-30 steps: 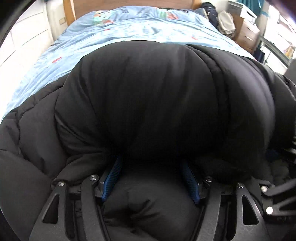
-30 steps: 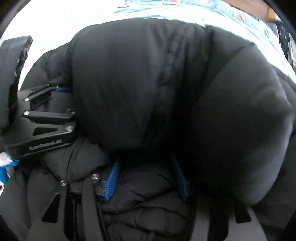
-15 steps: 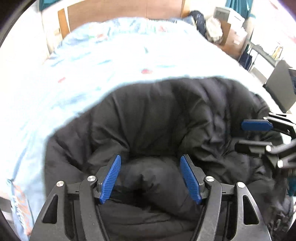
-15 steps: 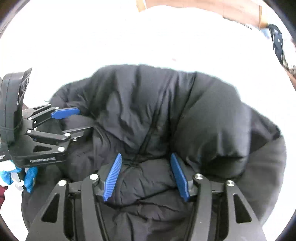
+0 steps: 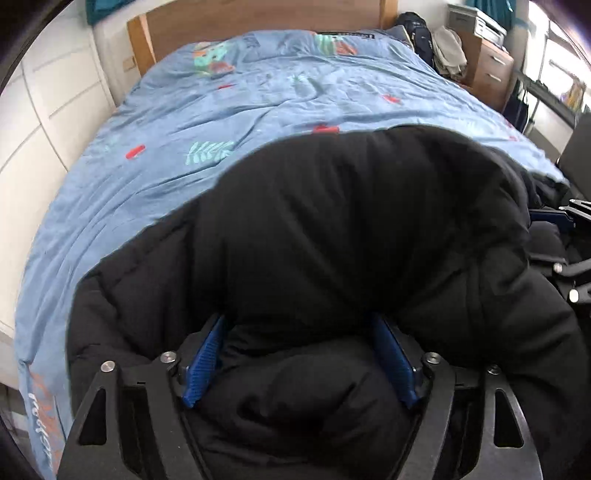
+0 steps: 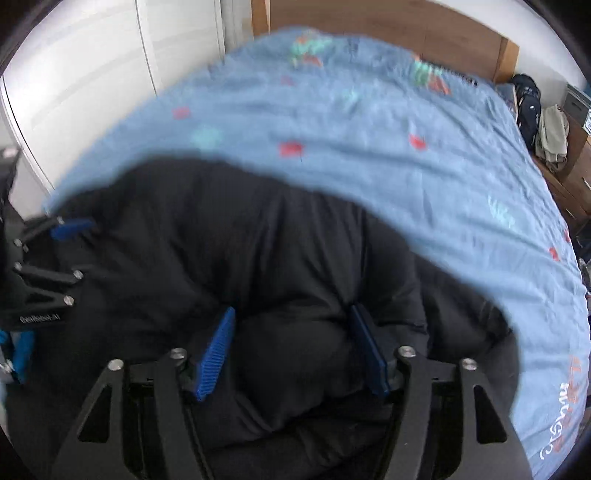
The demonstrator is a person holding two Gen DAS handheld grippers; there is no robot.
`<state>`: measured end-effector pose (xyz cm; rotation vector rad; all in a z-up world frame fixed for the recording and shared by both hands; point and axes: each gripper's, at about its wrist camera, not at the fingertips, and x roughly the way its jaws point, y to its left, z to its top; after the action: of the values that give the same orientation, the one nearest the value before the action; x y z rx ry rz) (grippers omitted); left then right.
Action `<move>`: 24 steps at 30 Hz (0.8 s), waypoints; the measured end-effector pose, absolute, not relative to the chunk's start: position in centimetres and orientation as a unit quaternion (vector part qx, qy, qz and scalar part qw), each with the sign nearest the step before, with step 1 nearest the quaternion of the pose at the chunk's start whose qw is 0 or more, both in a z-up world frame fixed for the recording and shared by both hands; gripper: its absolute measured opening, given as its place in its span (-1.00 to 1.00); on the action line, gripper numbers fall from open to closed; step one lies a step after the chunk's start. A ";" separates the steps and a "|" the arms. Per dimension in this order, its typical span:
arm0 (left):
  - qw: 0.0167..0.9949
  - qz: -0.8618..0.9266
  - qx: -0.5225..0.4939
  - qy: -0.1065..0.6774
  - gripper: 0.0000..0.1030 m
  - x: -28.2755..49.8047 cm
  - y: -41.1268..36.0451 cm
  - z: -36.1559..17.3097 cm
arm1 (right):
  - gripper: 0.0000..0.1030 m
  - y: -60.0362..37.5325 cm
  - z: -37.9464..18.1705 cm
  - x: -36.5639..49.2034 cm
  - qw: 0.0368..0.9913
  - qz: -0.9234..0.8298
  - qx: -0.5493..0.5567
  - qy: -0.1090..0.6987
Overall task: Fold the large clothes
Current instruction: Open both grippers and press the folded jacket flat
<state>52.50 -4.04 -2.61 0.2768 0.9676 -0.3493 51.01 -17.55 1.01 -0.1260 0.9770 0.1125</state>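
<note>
A black puffy jacket lies bunched on the near part of the blue bedcover. My left gripper points down into it. Its jaws are opening, and a thick roll of the padding fills the gap from pad to pad and bulges over the fingertips. In the right wrist view the jacket also fills my right gripper, whose jaws are opening with a fold touching both blue pads. The left gripper shows at that view's left edge, the right gripper at the left view's right edge.
The patterned bedcover stretches away to a wooden headboard. White cupboard doors run along the left side. A wooden drawer unit with clothes and a dark bag stands at the far right.
Both pairs of jaws stand wider than half a second ago. In the left wrist view the jacket now bulges up over the pad tips, and the right gripper has slid toward the right edge.
</note>
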 end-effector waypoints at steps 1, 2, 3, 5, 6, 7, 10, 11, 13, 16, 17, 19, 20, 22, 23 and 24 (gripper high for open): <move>0.865 -0.164 0.137 0.454 0.57 52.4 -4.4 -2.9 | 0.37 -17.6 -0.1 50.9 0.876 0.056 -0.065 0.474; 0.869 -0.160 0.141 0.446 0.58 52.3 -4.7 -3.2 | 0.38 -18.1 -0.4 50.7 0.876 0.054 -0.068 0.474; 0.871 -0.157 0.144 0.442 0.59 52.4 -4.6 -3.5 | 0.39 -18.0 -0.7 50.8 0.877 0.051 -0.072 0.472; 0.876 -0.152 0.152 0.431 0.60 52.0 -4.6 -3.8 | 0.41 -17.8 -1.2 50.7 0.880 0.049 -0.073 0.468; 0.878 -0.151 0.153 0.427 0.60 51.7 -4.5 -3.9 | 0.41 -17.7 -1.2 50.6 0.881 0.048 -0.072 0.465; 0.880 -0.151 0.154 0.424 0.60 51.6 -4.5 -3.9 | 0.41 -17.8 -1.3 50.6 0.883 0.048 -0.072 0.461; 0.882 -0.151 0.154 0.418 0.60 51.2 -4.8 -3.4 | 0.41 -17.6 -1.1 49.9 0.890 0.044 -0.079 0.446; 0.883 -0.153 0.153 0.416 0.60 51.3 -4.8 -3.1 | 0.41 -17.5 -0.9 49.6 0.892 0.042 -0.080 0.443; 0.883 -0.159 0.150 0.414 0.60 51.2 -4.4 -2.4 | 0.41 -17.2 -0.2 48.9 0.898 0.036 -0.083 0.432; 0.885 -0.166 0.145 0.410 0.59 50.8 -3.6 -0.7 | 0.41 -16.8 1.4 47.6 0.905 0.039 -0.074 0.417; 0.887 -0.166 0.144 0.407 0.60 50.7 -3.5 -0.1 | 0.41 -16.6 2.2 47.3 0.909 0.042 -0.071 0.409; 0.887 -0.173 0.140 0.404 0.59 50.3 -3.3 0.7 | 0.41 -16.4 3.4 46.6 0.916 0.046 -0.067 0.393; 0.886 -0.181 0.134 0.405 0.59 50.0 -3.3 1.2 | 0.41 -16.0 4.4 46.0 0.921 0.049 -0.065 0.382; 0.883 -0.189 0.133 0.409 0.59 49.6 -3.5 1.5 | 0.41 -15.5 5.2 45.2 0.924 0.059 -0.059 0.373; 0.881 -0.191 0.139 0.411 0.59 49.4 -3.8 1.3 | 0.41 -15.2 5.3 44.9 0.923 0.070 -0.056 0.374; 0.875 -0.190 0.152 0.417 0.60 49.2 -4.3 0.9 | 0.41 -14.8 5.1 44.6 0.920 0.076 -0.055 0.380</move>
<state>49.17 -4.26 0.90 0.3176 0.8711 -0.3975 44.61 -14.83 5.15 -0.1125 0.7812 0.1564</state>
